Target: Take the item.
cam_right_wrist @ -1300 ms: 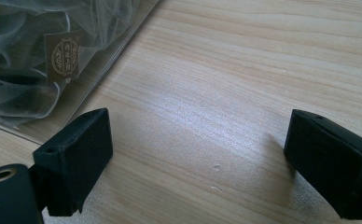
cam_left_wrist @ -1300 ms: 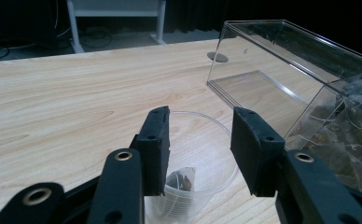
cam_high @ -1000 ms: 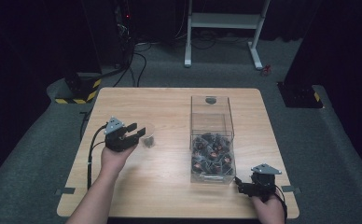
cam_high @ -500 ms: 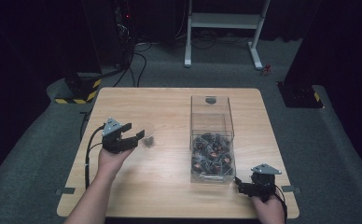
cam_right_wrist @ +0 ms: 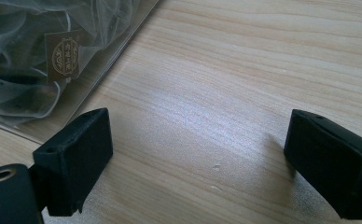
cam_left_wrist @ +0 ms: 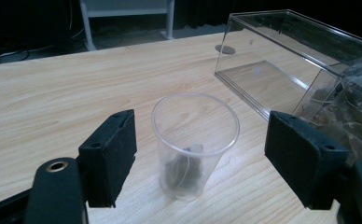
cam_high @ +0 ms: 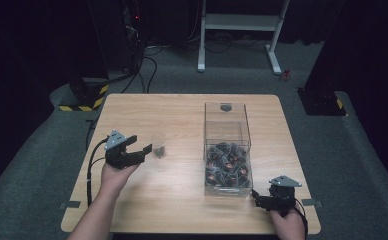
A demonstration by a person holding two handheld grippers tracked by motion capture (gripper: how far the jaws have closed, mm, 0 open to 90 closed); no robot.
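Observation:
A clear plastic cup (cam_high: pixel 158 145) (cam_left_wrist: pixel 195 140) stands upright on the wooden table (cam_high: pixel 182 115), left of centre. A dark tea bag (cam_left_wrist: pixel 183 169) lies in its bottom. My left gripper (cam_high: pixel 143 143) (cam_left_wrist: pixel 202 140) is open, and its jaws have just been opening. The cup sits just ahead of them, with a gap on each side. At the table's front right corner my right gripper (cam_high: pixel 258 199) (cam_right_wrist: pixel 198 144) is open over bare wood. It lies beside the near end of a clear box (cam_high: pixel 225 127) (cam_right_wrist: pixel 123 28) that holds several tea bags (cam_high: pixel 227 165) (cam_right_wrist: pixel 34 60).
The clear box (cam_left_wrist: pixel 286 51) runs from mid-table toward the front, with its far half empty. A round grommet (cam_high: pixel 225 107) sits in the tabletop behind it. Cables trail from both grippers. A white stand (cam_high: pixel 242 22) and dark equipment are on the floor beyond the table.
The left gripper's jaws have spread wider and the hand has eased back a little from the cup, which stays upright in place. The right gripper has not moved.

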